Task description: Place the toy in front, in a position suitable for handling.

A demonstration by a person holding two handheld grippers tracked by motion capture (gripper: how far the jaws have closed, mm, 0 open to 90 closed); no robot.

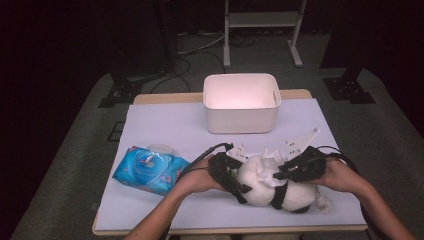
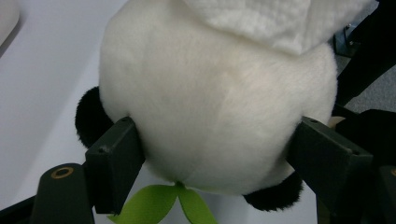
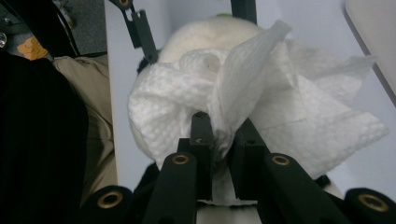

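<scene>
A white and black plush panda [image 1: 272, 187] lies near the table's front edge. My left gripper [image 1: 227, 172] is shut on its white head [image 2: 215, 102], one jaw on each side; a green ribbon [image 2: 163, 205] hangs below. My right gripper [image 1: 295, 167] is shut on a crumpled white wet wipe [image 3: 243, 98], pressed on top of the panda [image 3: 201, 35]. In the high view the wipe [image 1: 265, 167] sits on the plush between both grippers.
A white plastic bin [image 1: 241, 102] stands at the table's back centre. A blue pack of wet wipes [image 1: 150, 170] with its lid up lies at the front left. The table's [image 1: 165, 122] front edge is just below the panda.
</scene>
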